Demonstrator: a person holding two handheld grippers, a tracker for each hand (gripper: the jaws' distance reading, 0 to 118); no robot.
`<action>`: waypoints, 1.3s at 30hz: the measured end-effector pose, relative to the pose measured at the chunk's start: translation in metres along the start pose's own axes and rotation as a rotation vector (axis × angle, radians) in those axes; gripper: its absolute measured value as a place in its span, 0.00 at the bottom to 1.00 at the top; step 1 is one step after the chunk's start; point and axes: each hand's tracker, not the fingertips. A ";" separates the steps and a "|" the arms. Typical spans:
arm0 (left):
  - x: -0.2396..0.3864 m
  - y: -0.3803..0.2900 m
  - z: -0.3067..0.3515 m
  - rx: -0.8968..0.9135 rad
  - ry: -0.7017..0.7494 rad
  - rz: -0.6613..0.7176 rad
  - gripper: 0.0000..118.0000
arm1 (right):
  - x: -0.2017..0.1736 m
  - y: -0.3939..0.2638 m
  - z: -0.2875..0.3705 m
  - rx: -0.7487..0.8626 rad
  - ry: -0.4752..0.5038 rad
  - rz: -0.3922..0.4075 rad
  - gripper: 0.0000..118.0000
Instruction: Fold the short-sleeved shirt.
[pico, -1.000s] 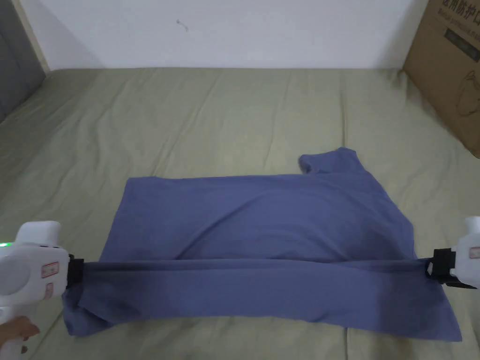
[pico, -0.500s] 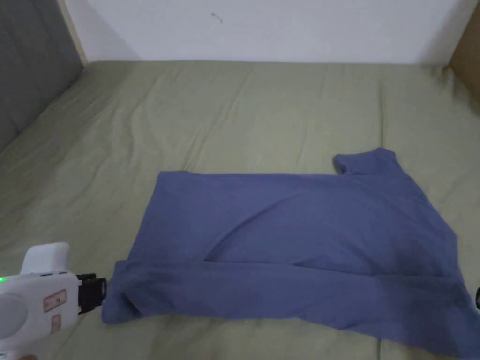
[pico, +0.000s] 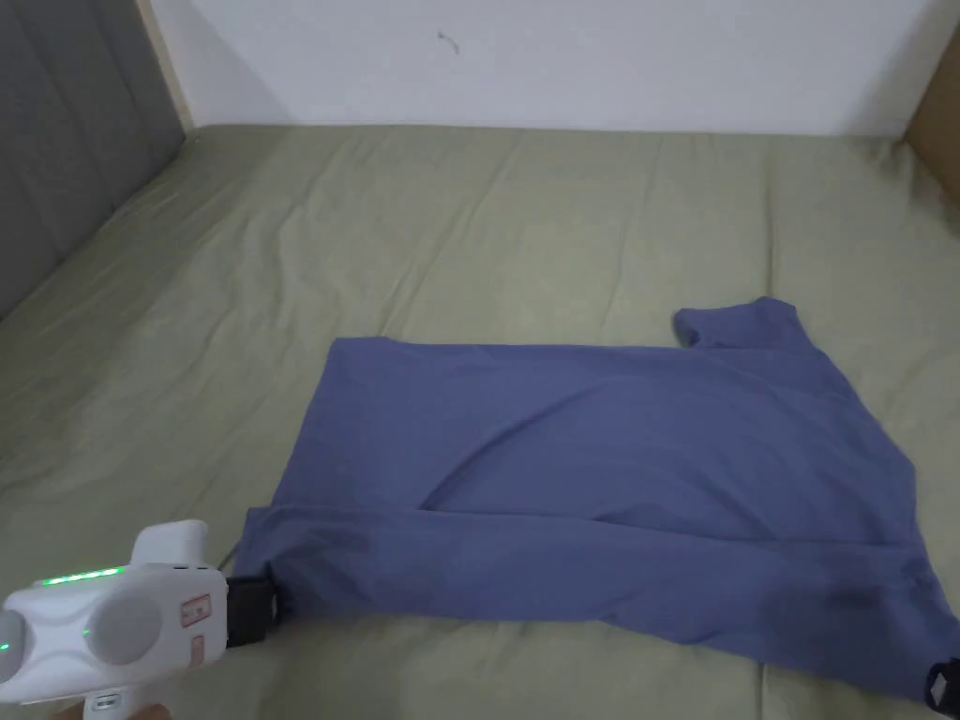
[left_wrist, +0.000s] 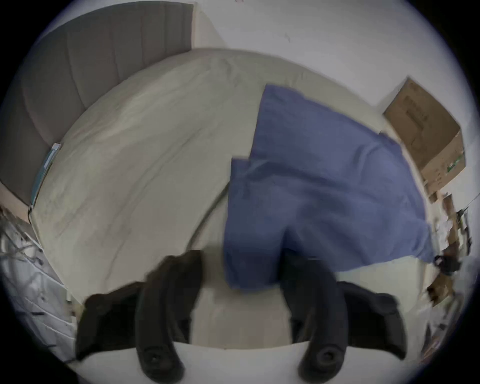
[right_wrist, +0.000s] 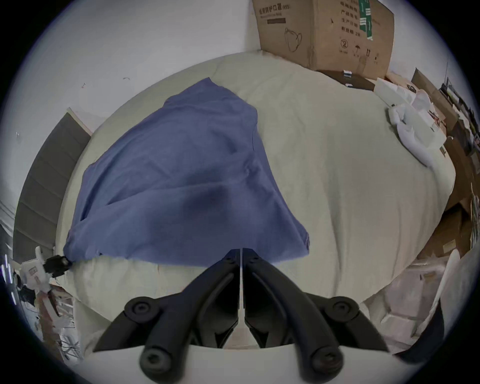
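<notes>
Matt blue cloth shirt (pico: 600, 469), creased olive cloth sheet (pico: 469, 234), smooth white plastic left claw (pico: 251, 609), brown cardboard box (right_wrist: 324, 33)

The left hand-held gripper (left_wrist: 241, 270) has its jaws spread apart at the near edge of the bed (left_wrist: 145, 161), one jaw over a corner of the shirt (left_wrist: 319, 187), which lies flat toward the box (left_wrist: 426, 130).

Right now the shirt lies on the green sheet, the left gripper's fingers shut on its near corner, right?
No: the left gripper is open, its fingers either side of the shirt corner on the green sheet; the left gripper view shows this.
</notes>
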 end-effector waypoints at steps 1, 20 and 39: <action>0.001 0.000 -0.008 -0.014 0.062 -0.037 0.45 | 0.002 -0.002 0.000 -0.005 0.002 -0.009 0.01; 0.011 0.008 0.037 0.050 -0.012 -0.076 0.04 | 0.004 0.011 -0.037 -0.042 0.004 0.037 0.03; 0.006 -0.038 0.070 -0.036 0.017 -0.221 0.04 | 0.037 -0.017 0.020 -0.111 -0.025 0.053 0.03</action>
